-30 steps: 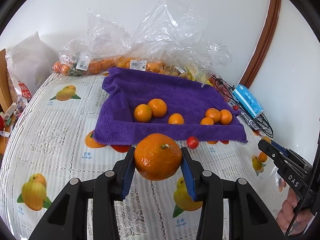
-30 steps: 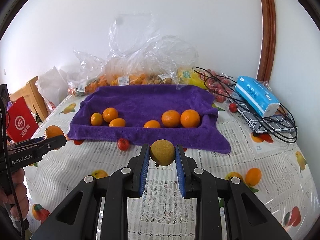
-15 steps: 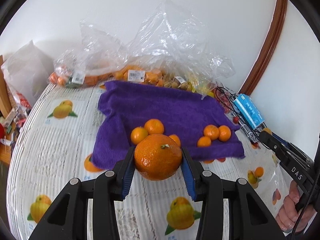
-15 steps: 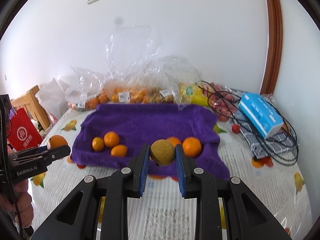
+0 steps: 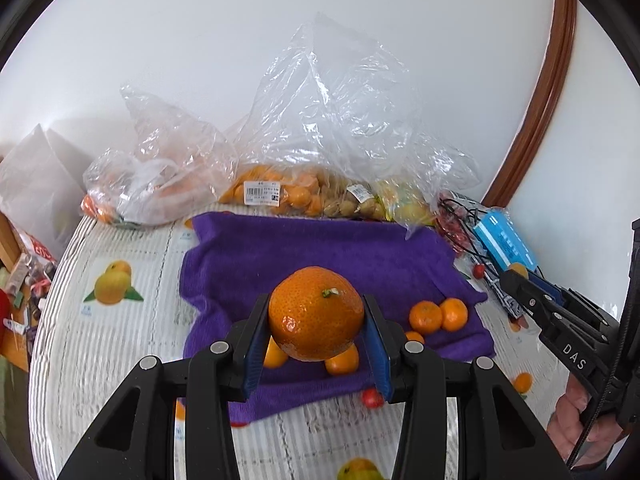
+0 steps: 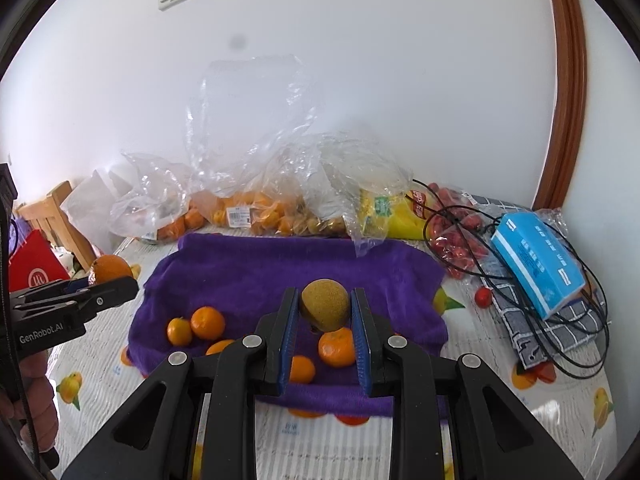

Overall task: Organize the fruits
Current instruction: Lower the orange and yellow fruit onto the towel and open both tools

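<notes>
Nearest me, between my left gripper [image 5: 316, 354] pads, I clamp one large orange [image 5: 316, 313], lifted above the purple towel [image 5: 320, 248] for sorting. My right gripper [image 6: 325, 338] likewise squeezes one brownish-green fruit [image 6: 325, 304]. Below it on the towel lie five small oranges I can count. Farther back, several plastic bags [image 6: 256, 184] hold unsorted fruit.

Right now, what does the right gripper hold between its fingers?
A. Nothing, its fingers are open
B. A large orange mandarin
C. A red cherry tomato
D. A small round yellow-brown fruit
D: in the right wrist view the right gripper is shut on a small yellow-brown fruit, above the purple towel; the large mandarin sits in the left gripper.
</notes>
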A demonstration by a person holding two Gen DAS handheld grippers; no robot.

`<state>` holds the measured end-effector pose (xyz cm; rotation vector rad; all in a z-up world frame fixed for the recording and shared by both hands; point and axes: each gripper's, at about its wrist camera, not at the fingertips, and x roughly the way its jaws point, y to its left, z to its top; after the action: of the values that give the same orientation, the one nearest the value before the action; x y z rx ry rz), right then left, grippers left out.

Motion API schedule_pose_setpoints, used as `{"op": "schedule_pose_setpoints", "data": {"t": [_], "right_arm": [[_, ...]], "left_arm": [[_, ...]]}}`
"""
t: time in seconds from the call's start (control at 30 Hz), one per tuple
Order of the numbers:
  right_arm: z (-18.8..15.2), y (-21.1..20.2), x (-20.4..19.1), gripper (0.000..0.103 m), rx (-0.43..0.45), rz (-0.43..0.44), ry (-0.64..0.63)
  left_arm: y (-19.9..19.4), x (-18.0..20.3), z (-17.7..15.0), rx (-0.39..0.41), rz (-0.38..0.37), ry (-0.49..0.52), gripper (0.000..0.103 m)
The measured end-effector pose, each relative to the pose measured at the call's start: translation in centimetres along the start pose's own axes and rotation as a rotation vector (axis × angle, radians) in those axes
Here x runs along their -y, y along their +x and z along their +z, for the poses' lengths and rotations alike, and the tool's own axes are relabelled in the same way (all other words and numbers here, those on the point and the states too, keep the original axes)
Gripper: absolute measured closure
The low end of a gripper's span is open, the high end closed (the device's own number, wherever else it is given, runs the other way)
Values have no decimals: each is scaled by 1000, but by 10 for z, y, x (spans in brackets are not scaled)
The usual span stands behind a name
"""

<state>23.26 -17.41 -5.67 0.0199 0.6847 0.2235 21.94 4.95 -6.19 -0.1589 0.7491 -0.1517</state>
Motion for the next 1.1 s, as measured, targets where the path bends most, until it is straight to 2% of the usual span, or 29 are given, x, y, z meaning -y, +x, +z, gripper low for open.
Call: {"op": "schedule_pose_setpoints", "data": {"t": [0.37,0.6,0.83,1.1], "right_arm": [[12,45,21,77,-22,-9,13],[3,83,31,77,-70,-12,33],[-7,122,43,77,-133,-10,83],[-18,143,38,77,-189,-14,57]], "left_arm": [[34,-21,18,-12,42,-37,62],[66,-37,19,-56,35,-69,62],[98,-36,18,-97,53,-54,62],[128,-36,14,-157,63,-64,62]]}}
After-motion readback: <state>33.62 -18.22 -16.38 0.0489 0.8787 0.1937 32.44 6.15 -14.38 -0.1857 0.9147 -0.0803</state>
